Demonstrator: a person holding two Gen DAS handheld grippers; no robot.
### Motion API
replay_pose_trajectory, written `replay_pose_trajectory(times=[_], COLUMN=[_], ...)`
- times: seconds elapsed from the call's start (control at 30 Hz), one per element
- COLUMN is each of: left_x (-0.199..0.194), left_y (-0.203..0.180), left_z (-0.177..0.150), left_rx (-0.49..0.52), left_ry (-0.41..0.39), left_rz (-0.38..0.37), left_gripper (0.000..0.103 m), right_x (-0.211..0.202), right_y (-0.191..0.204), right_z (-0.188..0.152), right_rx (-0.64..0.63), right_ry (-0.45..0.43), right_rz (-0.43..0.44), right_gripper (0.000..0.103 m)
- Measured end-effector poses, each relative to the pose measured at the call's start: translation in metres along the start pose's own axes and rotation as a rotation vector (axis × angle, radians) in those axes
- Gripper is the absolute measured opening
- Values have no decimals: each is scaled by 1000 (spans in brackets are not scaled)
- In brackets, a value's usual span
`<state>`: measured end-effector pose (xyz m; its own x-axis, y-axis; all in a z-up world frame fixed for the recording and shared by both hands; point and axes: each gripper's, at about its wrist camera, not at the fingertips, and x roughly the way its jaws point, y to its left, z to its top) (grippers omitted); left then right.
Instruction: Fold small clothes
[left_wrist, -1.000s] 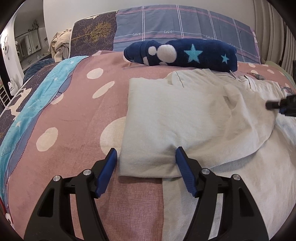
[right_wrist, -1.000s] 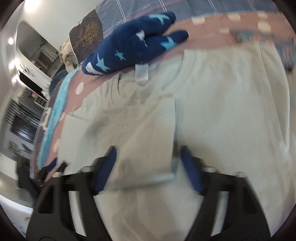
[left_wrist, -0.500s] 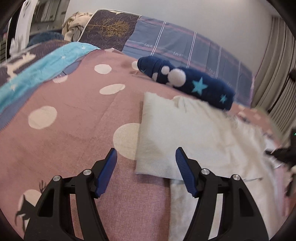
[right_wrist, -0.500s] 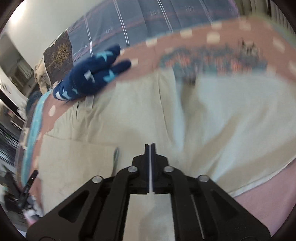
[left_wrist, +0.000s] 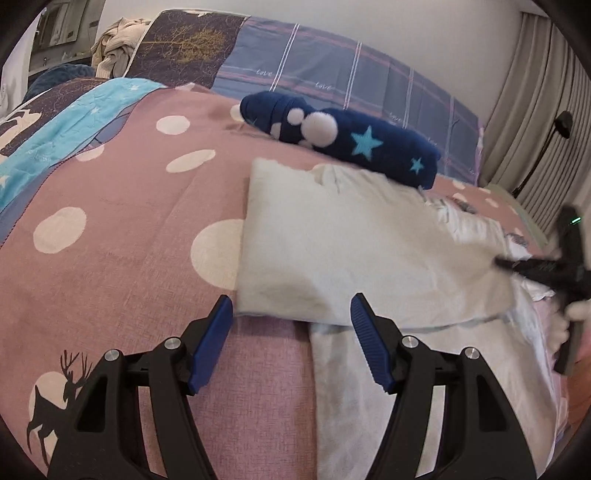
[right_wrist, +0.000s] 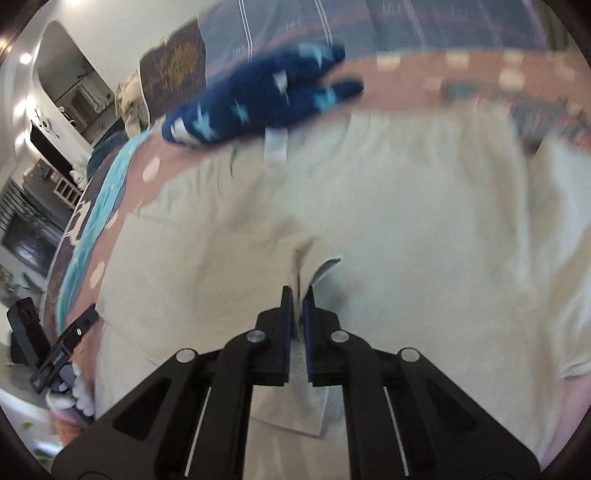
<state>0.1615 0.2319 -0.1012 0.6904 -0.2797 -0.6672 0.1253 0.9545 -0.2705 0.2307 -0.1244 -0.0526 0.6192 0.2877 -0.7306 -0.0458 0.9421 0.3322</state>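
Navy star-patterned plush (left_wrist: 343, 142) on polka-dot bedspread (left_wrist: 122, 206).

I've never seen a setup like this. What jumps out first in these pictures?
A pale cream T-shirt lies half folded across a pink bedspread with white dots. Behind it rests a navy plush toy with turquoise stars, beside the shirt's collar. The right hand-held gripper is pinched shut on a fold of the shirt, while the left hand-held gripper hangs open at the shirt's near edge.

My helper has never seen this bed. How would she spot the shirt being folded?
On the pink dotted bedspread, look just in front of the navy star-patterned plush. The cream T-shirt lies there, the only pale plain garment, pinched by the right gripper.
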Motion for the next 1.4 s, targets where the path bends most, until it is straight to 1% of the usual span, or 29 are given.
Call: replay_pose_trajectory(times=[0.03,0.1,0.17,0.27,0.33,0.4,0.43,0.47,0.5,0.53,0.57,0.63,0.67,0.7,0.73,0.77,0.83,0.97,1.03,1.1,1.13,1.17,1.2,1.23,1.27,1.3,1.33,1.37,1.4], left_x=[1,1,1,4,7,9,10,12,14,16,17,20,21,23,24,25,27,27,26,26,26,26,26,23,19,9,4,0,0], left_y=[1,1,-1,-9,-14,-18,-19,-21,-22,-23,-24,-25,-25,-24,-24,-23,-23,-25,-25,-23,-21,-20,-19,-16,-15,-17,-19,-20,-20], left_z=[0,-1,-2,-3,-3,-4,-4,-4,-4,-3,-2,2,4,7,7,8,8,7,7,6,7,7,7,7,7,6,4,3,0], left_rx=[-4,-3,10,51,78,97,106,114,120,126,131,131,128,119,112,108,105,109,106,92,86,80,70,51,46,51,53,52,46], left_ry=[4,7,9,22,32,42,48,55,61,66,66,61,61,61,62,64,67,62,61,60,59,59,57,45,24,-22,-43,-48,-35], left_rz=[1,-1,-1,17,40,59,70,82,91,100,101,84,72,52,39,25,1,-9,-17,-36,-42,-48,-54,-68,-71,-61,-53,-50,-43], left_gripper=[67,67,67,67,67,67,67,66,64,63,59,49,41,37,36,33,33,33,33,32,32,23,9,9,8,7,7,7,7], right_x=[-9,-29,-38,-27,-14,-5,-8,-10,-14,-17,-17,-9,2,10,18,38,68,132,162,198,207,220,230,237,243,243,240,235,231], right_y=[1,-5,-21,-51,-64,-73,-77,-75,-70,-61,-42,-2,30,52,70,105,159,244,274,306,311,319,326,329,330,331,331,327,319], right_z=[4,15,22,26,22,16,15,15,16,20,26,38,48,54,58,67,79,89,89,81,78,73,68,64,63,65,68,78,88], right_rx=[-3,-12,10,75,77,89,114,127,125,100,41,-79,-154,-195,-229,-294,-401,-544,-609,-722,-759,-805,-848,-882,-904,-887,-854,-779,-697], right_ry=[-26,-89,-113,-67,-21,-4,-23,-44,-71,-95,-118,-123,-103,-84,-64,-17,42,158,224,288,306,324,339,350,344,312,284,244,208], right_rz=[-18,-112,-150,-146,-198,-355,-438,-462,-469,-462,-439,-358,-269,-208,-164,-92,-31,-8,-29,-113,-146,-188,-227,-256,-288,-281,-245,-165,-52], right_gripper=[5,5,6,7,13,18,31,36,35,36,35,36,36,37,39,41,42,46,47,48,48,47,45,6,3,3,3,2,0])
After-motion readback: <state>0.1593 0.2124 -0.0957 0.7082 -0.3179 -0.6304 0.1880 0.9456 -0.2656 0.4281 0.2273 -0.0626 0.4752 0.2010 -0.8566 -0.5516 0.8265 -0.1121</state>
